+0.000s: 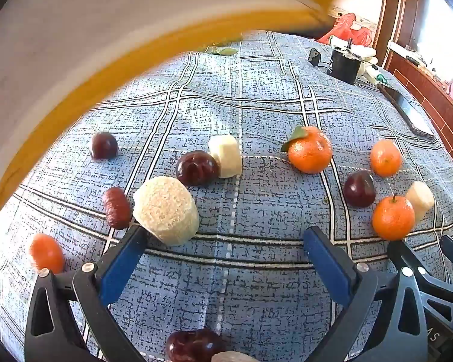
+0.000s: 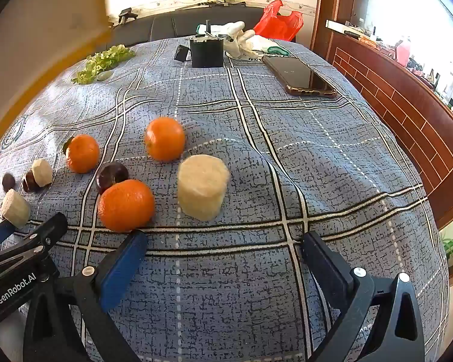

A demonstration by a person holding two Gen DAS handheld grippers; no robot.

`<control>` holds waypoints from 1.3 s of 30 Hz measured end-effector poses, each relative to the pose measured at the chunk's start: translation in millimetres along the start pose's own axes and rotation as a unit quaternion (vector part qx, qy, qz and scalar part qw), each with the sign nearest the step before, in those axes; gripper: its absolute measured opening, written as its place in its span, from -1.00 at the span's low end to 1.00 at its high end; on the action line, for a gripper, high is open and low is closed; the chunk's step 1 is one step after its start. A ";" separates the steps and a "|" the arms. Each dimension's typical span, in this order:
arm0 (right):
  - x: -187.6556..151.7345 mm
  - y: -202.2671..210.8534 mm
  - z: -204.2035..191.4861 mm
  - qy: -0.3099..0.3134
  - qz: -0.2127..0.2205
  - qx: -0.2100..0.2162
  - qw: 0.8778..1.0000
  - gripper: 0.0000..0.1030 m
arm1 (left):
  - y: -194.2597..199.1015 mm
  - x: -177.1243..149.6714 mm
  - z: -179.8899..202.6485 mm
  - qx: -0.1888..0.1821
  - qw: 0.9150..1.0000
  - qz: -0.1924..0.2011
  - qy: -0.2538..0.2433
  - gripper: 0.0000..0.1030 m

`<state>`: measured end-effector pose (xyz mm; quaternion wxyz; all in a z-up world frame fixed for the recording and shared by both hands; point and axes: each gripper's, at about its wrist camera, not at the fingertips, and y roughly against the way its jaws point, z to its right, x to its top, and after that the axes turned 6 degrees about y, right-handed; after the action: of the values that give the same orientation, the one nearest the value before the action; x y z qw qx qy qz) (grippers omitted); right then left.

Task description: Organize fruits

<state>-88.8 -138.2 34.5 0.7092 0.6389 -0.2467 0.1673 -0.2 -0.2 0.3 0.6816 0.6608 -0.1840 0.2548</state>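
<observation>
Fruits lie scattered on a blue plaid tablecloth (image 1: 256, 105). In the left wrist view my left gripper (image 1: 226, 247) is open and empty, with a pale cream cylinder piece (image 1: 166, 209) just past its left fingertip. Around it lie dark red plums (image 1: 196, 167), a reddish date (image 1: 116, 208), oranges (image 1: 309, 150) and another cream piece (image 1: 226, 155). In the right wrist view my right gripper (image 2: 223, 250) is open and empty. An orange (image 2: 126, 205) sits just beyond its left fingertip and a cream cylinder (image 2: 203, 190) stands ahead of it.
A phone (image 2: 299, 75), a black box (image 2: 207, 51), white gloves (image 2: 241, 40), a red bag (image 2: 279, 21) and green leaves (image 2: 102, 61) lie at the far end of the table. A brown wooden wall (image 2: 407, 99) runs along the right.
</observation>
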 end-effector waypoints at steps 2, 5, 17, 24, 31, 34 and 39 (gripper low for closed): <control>0.0 0.2 -0.2 0.001 0.001 -0.002 1.000 1.00 | 0.0 0.0 0.0 0.000 1.000 0.000 0.000 1.00; 0.2 0.0 -0.4 0.001 0.001 -0.002 1.000 1.00 | 0.1 0.0 0.0 -0.001 1.000 -0.001 0.001 1.00; -0.4 0.3 -0.1 0.001 0.002 -0.001 1.000 1.00 | -1.0 1.9 -1.5 0.000 1.000 -0.001 0.000 1.00; -0.4 0.2 -0.1 0.001 0.002 -0.001 1.000 1.00 | -1.0 2.0 -1.4 0.000 1.000 -0.001 0.000 1.00; -0.6 0.3 0.0 0.001 0.002 -0.001 1.000 1.00 | -1.4 -0.9 -1.6 0.000 1.000 -0.001 0.000 1.00; -0.6 0.1 0.1 0.001 0.002 -0.001 1.000 1.00 | -1.4 -1.2 -1.1 0.000 1.000 -0.001 0.000 1.00; -0.6 0.3 -0.1 0.001 0.002 -0.001 1.000 1.00 | -1.4 -1.2 -1.2 -0.001 1.000 -0.001 0.001 1.00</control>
<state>-89.5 -138.0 34.4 0.7098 0.6376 -0.2476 0.1686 -0.4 0.9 -1.6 0.6824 0.6603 -0.1833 0.2545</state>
